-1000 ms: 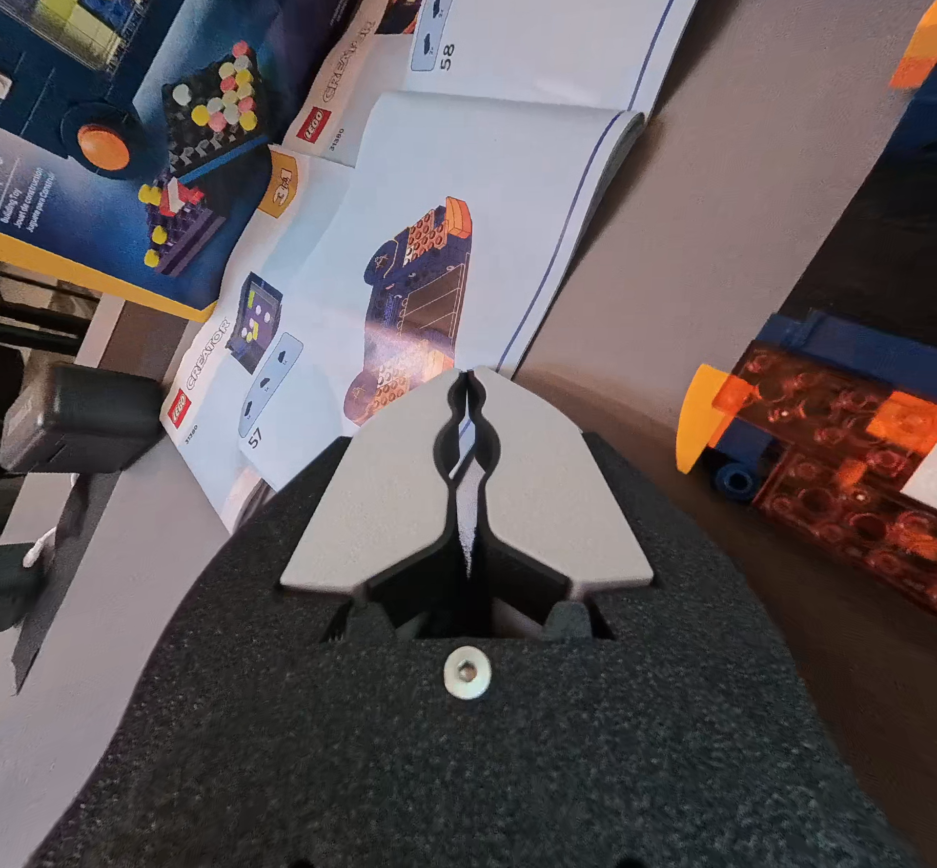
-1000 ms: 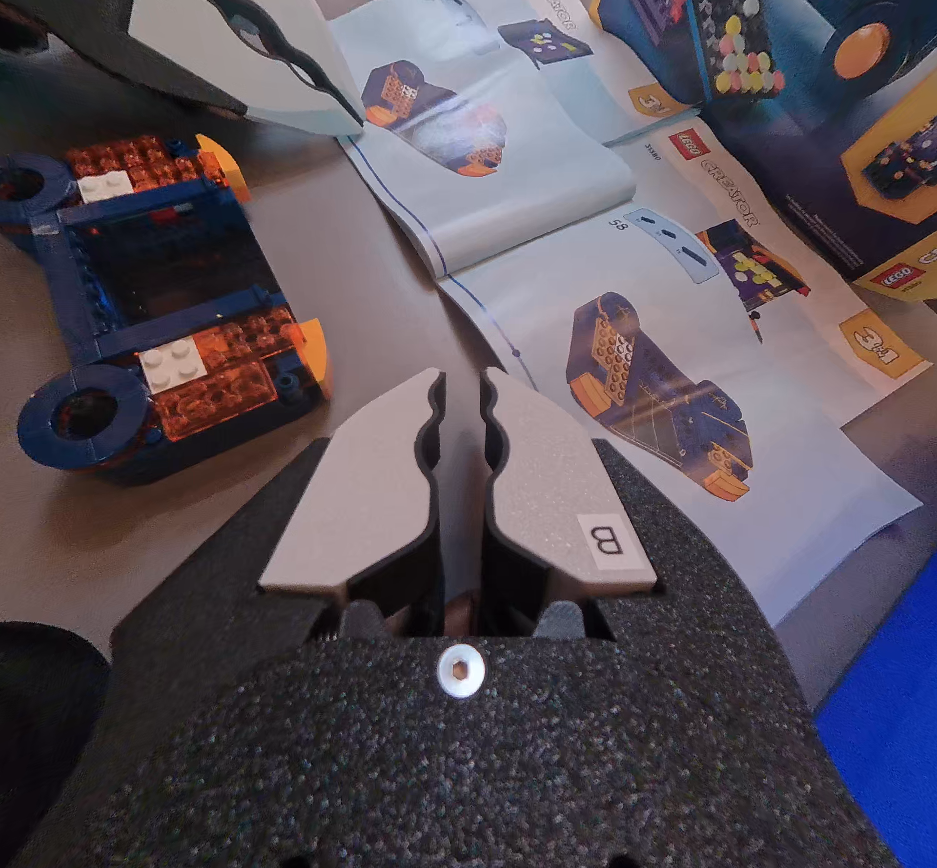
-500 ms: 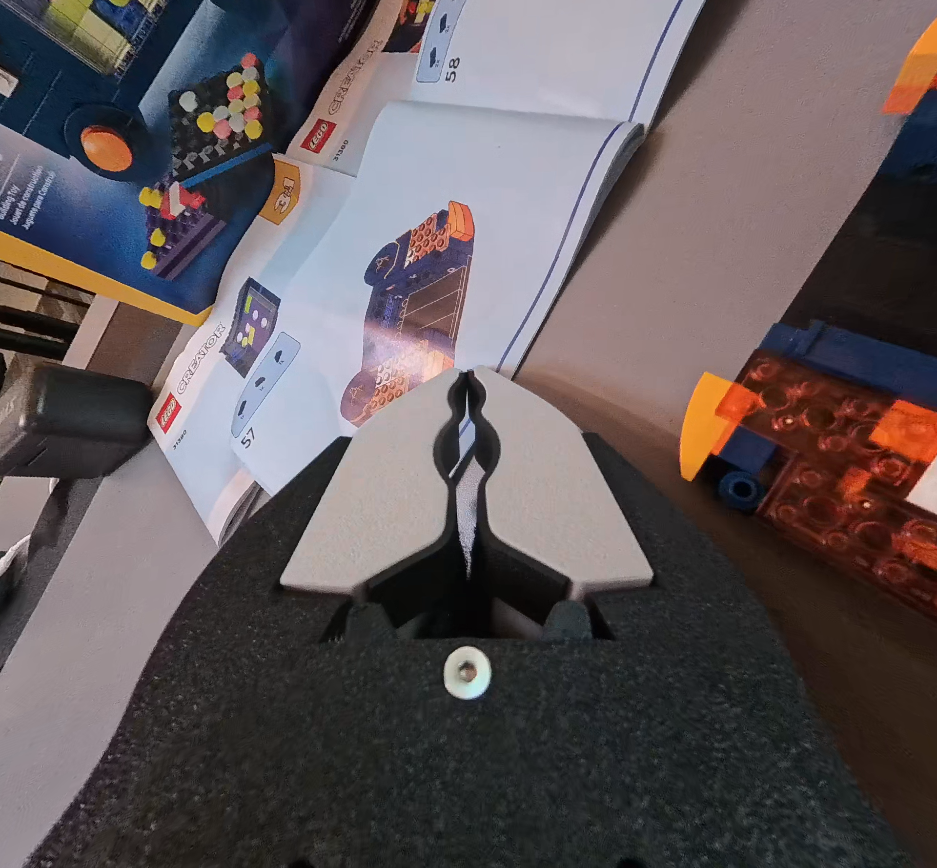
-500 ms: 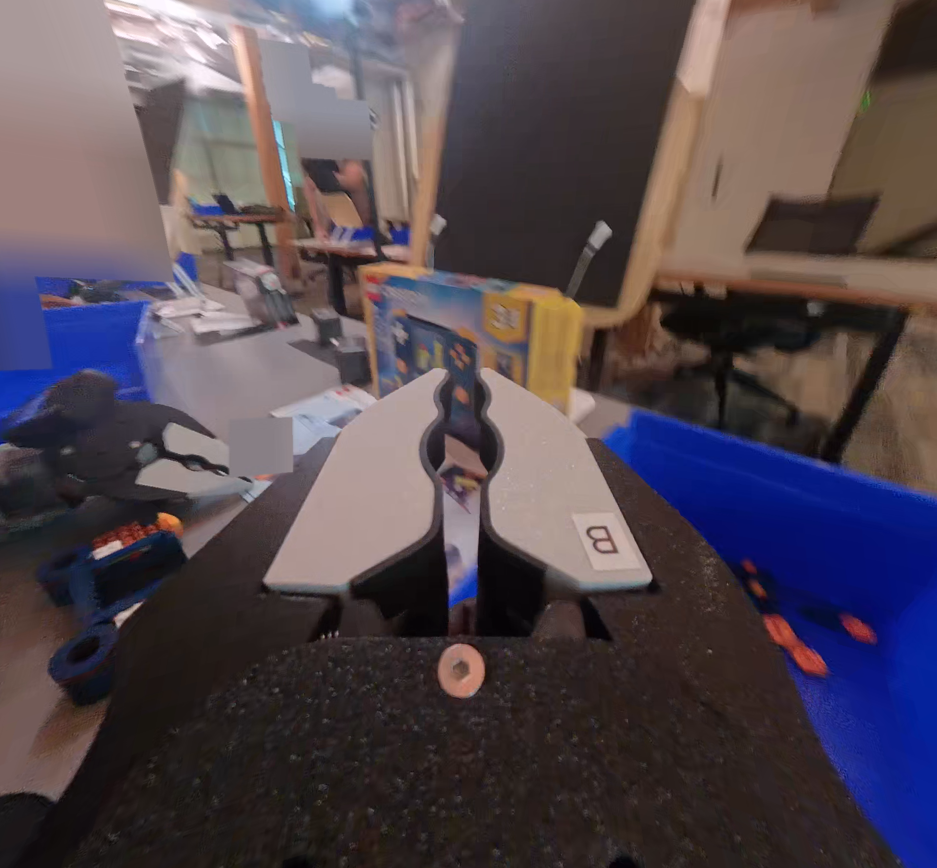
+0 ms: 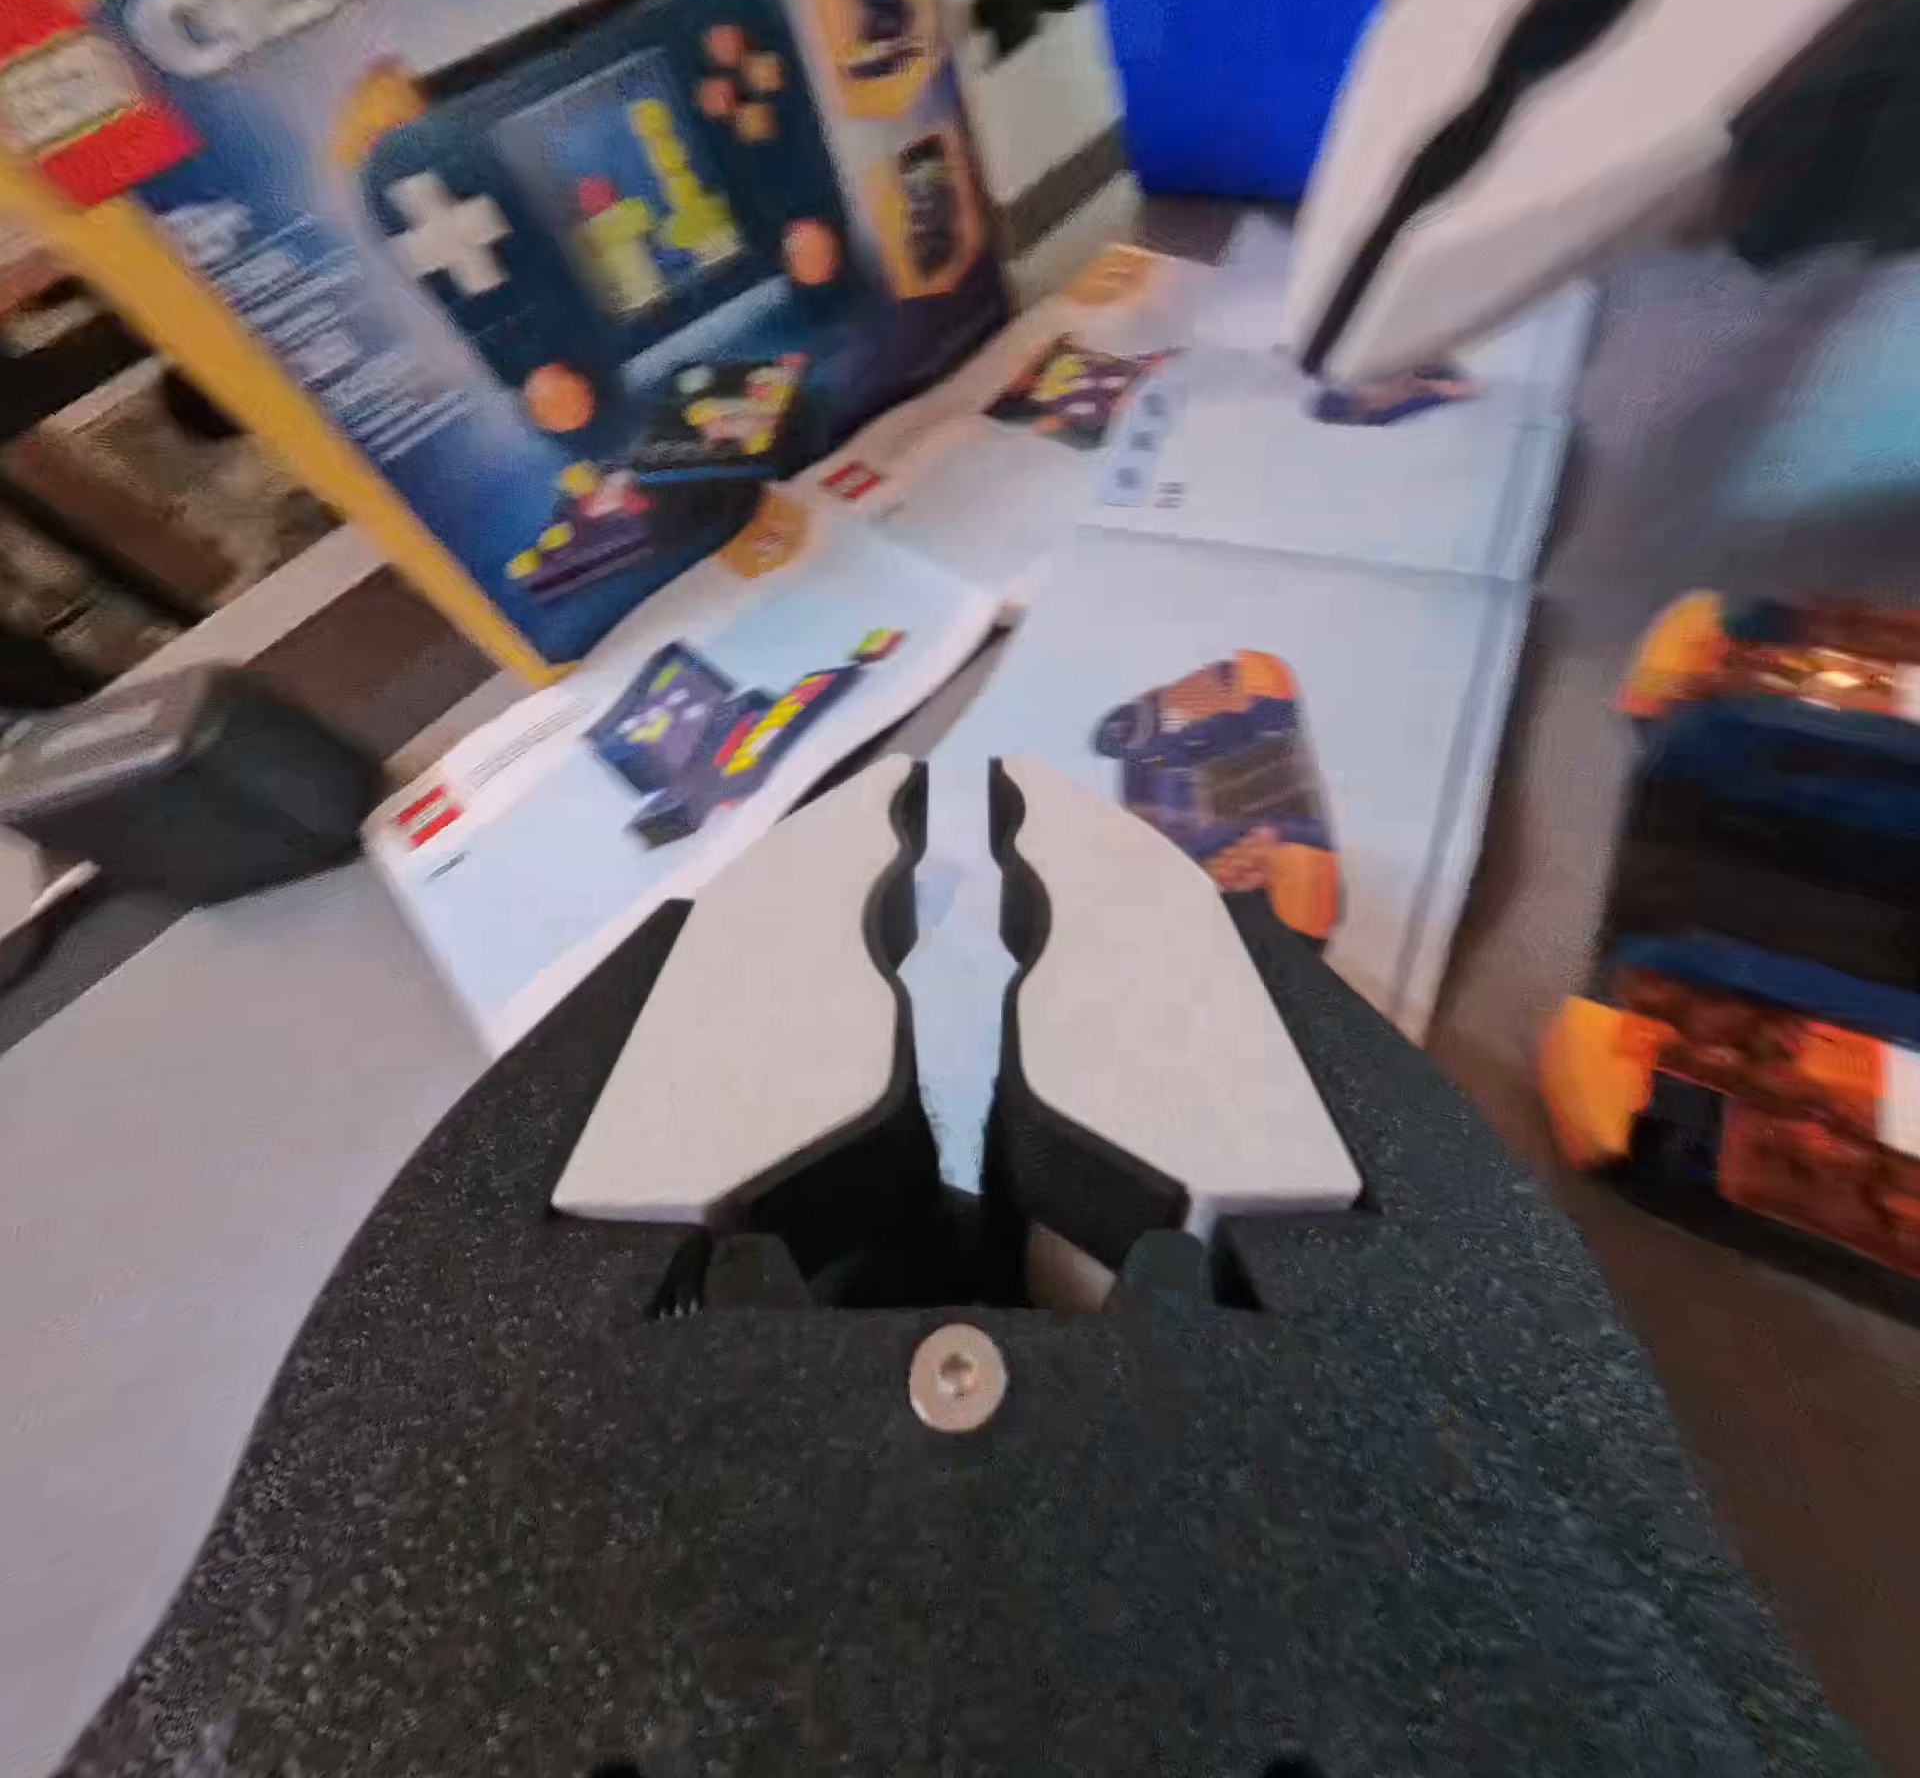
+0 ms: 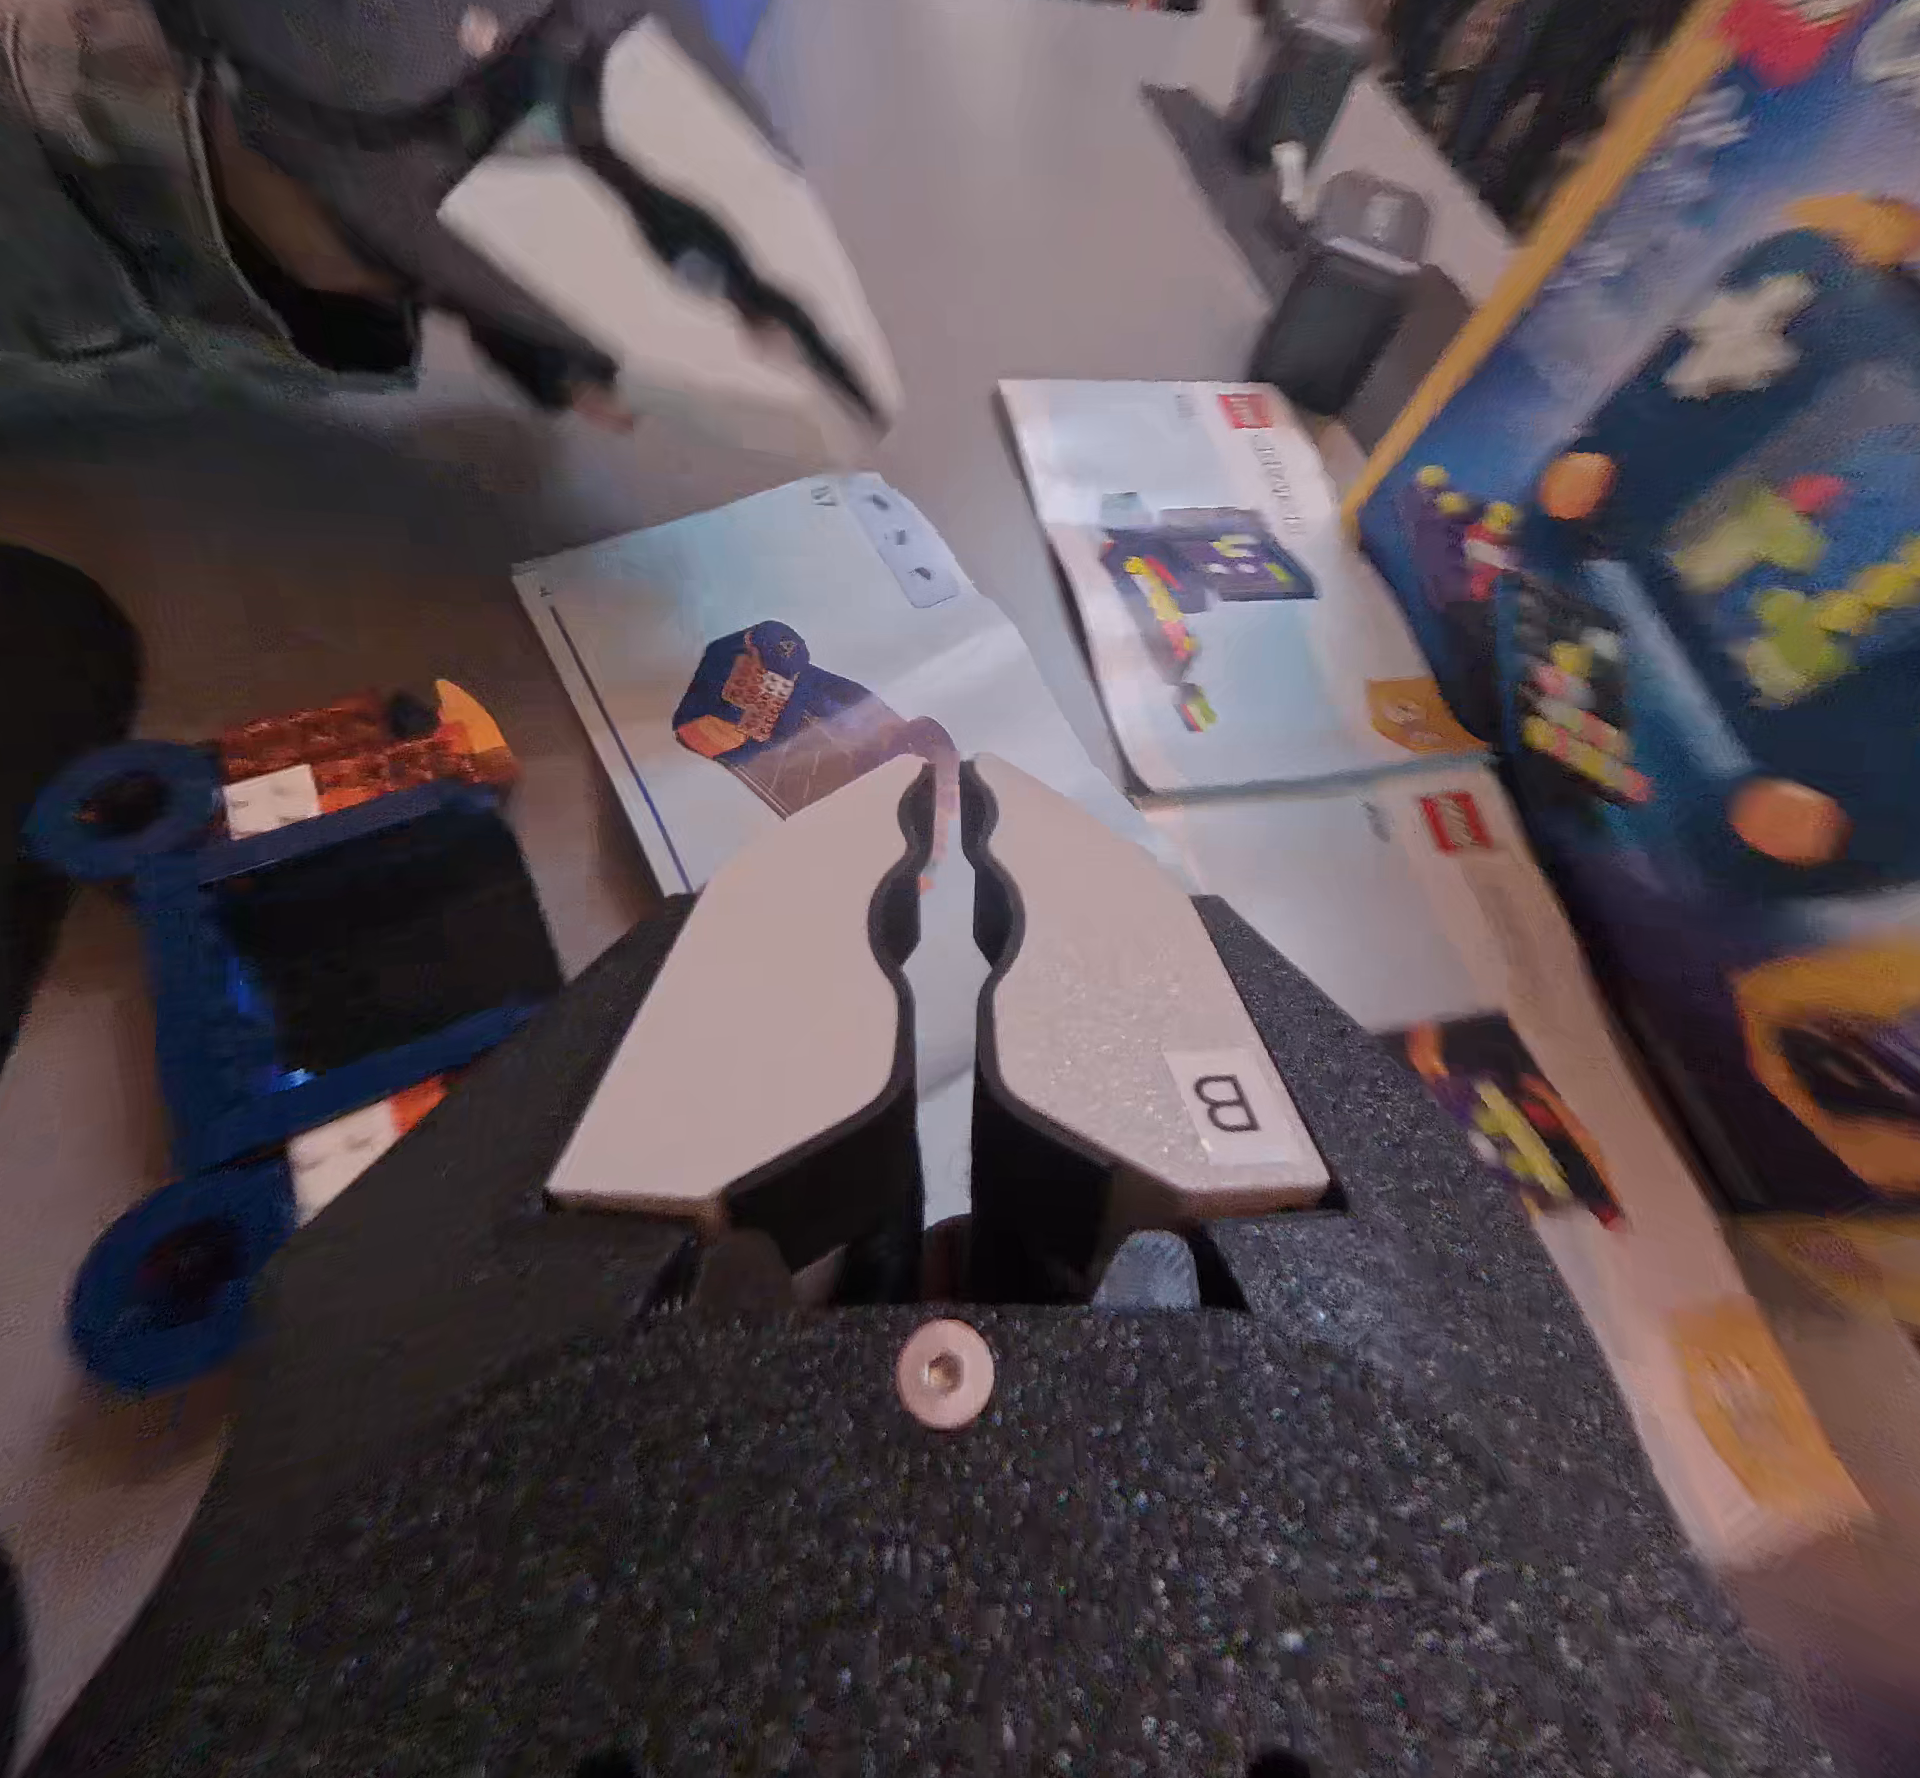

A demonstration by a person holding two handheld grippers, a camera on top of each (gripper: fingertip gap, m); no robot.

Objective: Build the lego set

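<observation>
I hold both grippers empty above the grey table (image 6: 1039,170): the left gripper (image 5: 954,772) has its fingers parted by a narrow gap with nothing between them, and the right gripper (image 6: 943,772) likewise stands slightly apart and grips nothing (both views are blurred, so fine detail escapes me). The half-built blue and orange model (image 6: 301,928) lies flat on the table just beside the open instruction booklet (image 6: 831,648), presumably so I can check it against the pictured step. The box (image 5: 582,274) stands upright behind the booklet, out of the working space.
</observation>
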